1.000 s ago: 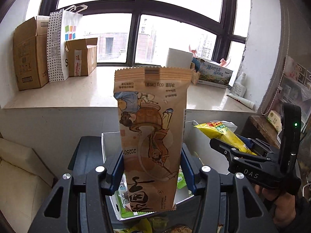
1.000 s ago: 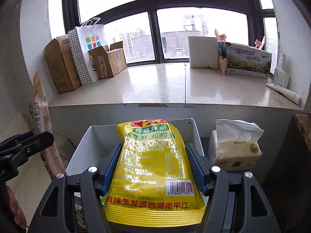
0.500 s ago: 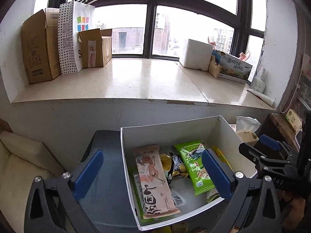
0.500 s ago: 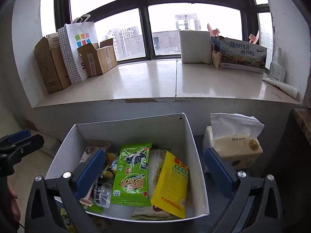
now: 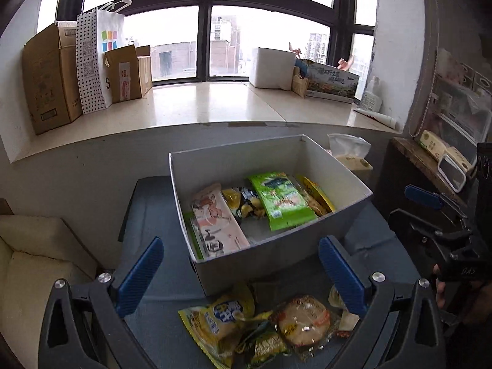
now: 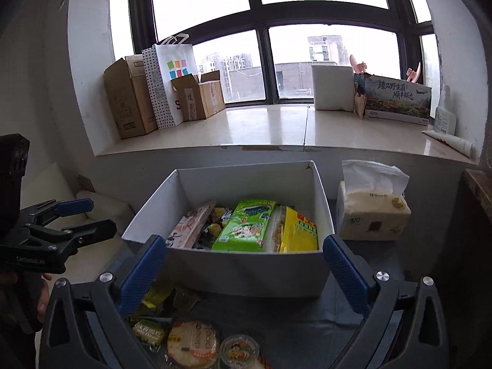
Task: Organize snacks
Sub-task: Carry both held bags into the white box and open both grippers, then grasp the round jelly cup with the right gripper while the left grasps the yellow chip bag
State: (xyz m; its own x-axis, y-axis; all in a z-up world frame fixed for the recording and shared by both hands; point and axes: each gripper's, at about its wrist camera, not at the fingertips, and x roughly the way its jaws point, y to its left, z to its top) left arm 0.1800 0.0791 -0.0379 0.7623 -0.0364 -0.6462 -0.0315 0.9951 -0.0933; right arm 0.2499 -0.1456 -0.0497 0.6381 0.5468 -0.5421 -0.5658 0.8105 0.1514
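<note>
Both crinkly packets dropped into white box (image 5: 344, 172), fingers (image 5: 140, 272) spread

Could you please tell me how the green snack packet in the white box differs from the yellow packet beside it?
The green snack packet lies flat, face up; the yellow packet leans tilted against the wall of the white box. The green snack packet sits mid-box, while the yellow packet is at the right end. The green one carries a dark picture panel; the yellow one, red lettering. Both are sealed and already in the box.
</note>
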